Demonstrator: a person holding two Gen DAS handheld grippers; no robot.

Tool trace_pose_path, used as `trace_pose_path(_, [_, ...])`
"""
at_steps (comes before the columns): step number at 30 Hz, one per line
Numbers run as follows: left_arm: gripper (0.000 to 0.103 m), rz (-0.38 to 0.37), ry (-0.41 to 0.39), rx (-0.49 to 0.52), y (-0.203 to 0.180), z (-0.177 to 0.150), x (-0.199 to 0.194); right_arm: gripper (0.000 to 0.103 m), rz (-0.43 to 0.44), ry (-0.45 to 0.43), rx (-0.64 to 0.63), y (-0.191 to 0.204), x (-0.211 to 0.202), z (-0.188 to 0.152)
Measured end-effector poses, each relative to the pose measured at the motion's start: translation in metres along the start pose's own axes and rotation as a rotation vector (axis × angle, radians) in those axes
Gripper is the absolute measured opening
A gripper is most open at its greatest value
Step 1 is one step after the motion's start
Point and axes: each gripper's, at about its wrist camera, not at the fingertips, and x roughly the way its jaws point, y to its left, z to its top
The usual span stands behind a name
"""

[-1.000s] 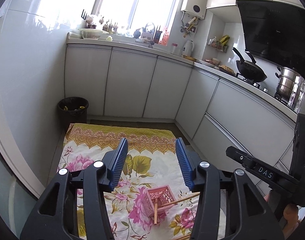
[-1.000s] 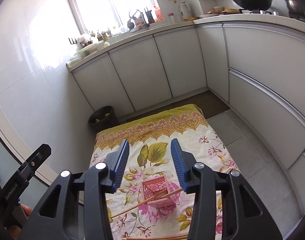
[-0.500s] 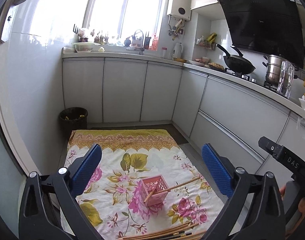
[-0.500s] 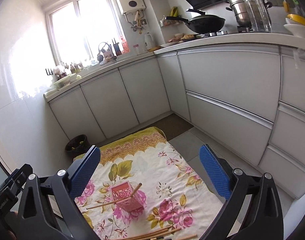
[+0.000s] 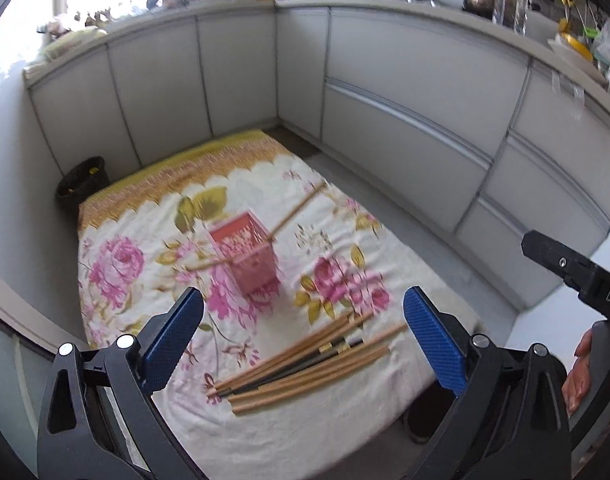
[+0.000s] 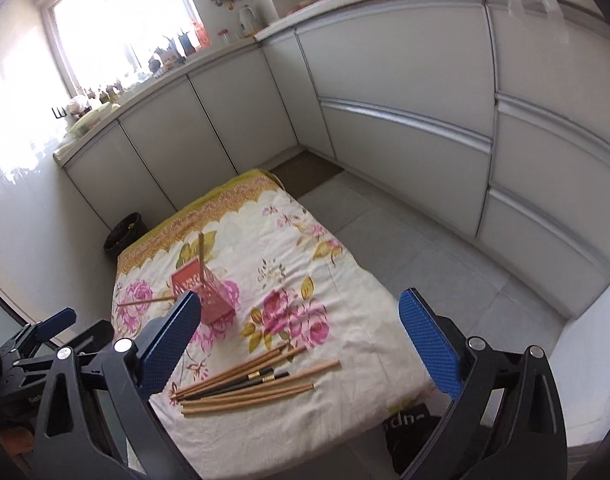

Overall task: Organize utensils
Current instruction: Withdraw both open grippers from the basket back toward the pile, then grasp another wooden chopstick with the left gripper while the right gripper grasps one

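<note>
A pink lattice utensil holder (image 5: 247, 254) stands on a floral cloth (image 5: 153, 248) with two wooden chopsticks (image 5: 297, 210) leaning out of it. It also shows in the right wrist view (image 6: 207, 292). A loose bundle of wooden and black chopsticks (image 5: 301, 364) lies on the near part of the cloth, also in the right wrist view (image 6: 249, 382). My left gripper (image 5: 303, 338) is open and empty, above the bundle. My right gripper (image 6: 299, 340) is open and empty, above the bundle too.
White kitchen cabinets (image 6: 405, 92) run along the back and right. A black waste bin (image 5: 81, 182) stands at the cloth's far left corner. Grey floor tiles (image 6: 425, 256) lie to the right of the cloth. The other gripper's body (image 5: 573, 276) shows at the right.
Both grippers opened wide from a narrow gap, then tipped downward, bringing the loose chopstick bundle into full view between their fingers.
</note>
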Motion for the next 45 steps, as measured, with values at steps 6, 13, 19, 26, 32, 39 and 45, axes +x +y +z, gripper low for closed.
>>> trace_pose_path(6, [0.096,-0.062,0.296,0.179,-0.033,-0.03,0.083,0.096,-0.002,0.187,0.173,-0.052,0.023,-0.035])
trace_pose_path(13, [0.083,-0.09,0.435,0.456,-0.073,-0.045,0.142,0.096,-0.02,0.243,0.19,-0.069,0.03,-0.05])
trace_pose_path(19, [0.036,-0.243,0.538,0.833,-0.106,-0.084,0.169,0.096,-0.01,0.292,0.216,-0.077,0.037,-0.055])
trace_pose_path(26, [0.025,-0.317,0.636,0.779,-0.078,-0.092,0.189,0.096,-0.01,0.334,0.249,-0.084,0.051,-0.06])
trace_pose_path(32, [0.024,-0.295,0.68,0.754,-0.049,-0.088,0.197,0.096,-0.002,0.359,0.258,-0.083,0.061,-0.065])
trace_pose_path(39, [0.023,-0.296,0.719,0.786,-0.045,-0.09,0.21,0.096,-0.002,0.372,0.257,-0.084,0.065,-0.066])
trace_pose_path(45, [0.026,-0.281,0.754,0.819,-0.067,-0.091,0.222,0.096,-0.014,0.378,0.288,-0.092,0.069,-0.066])
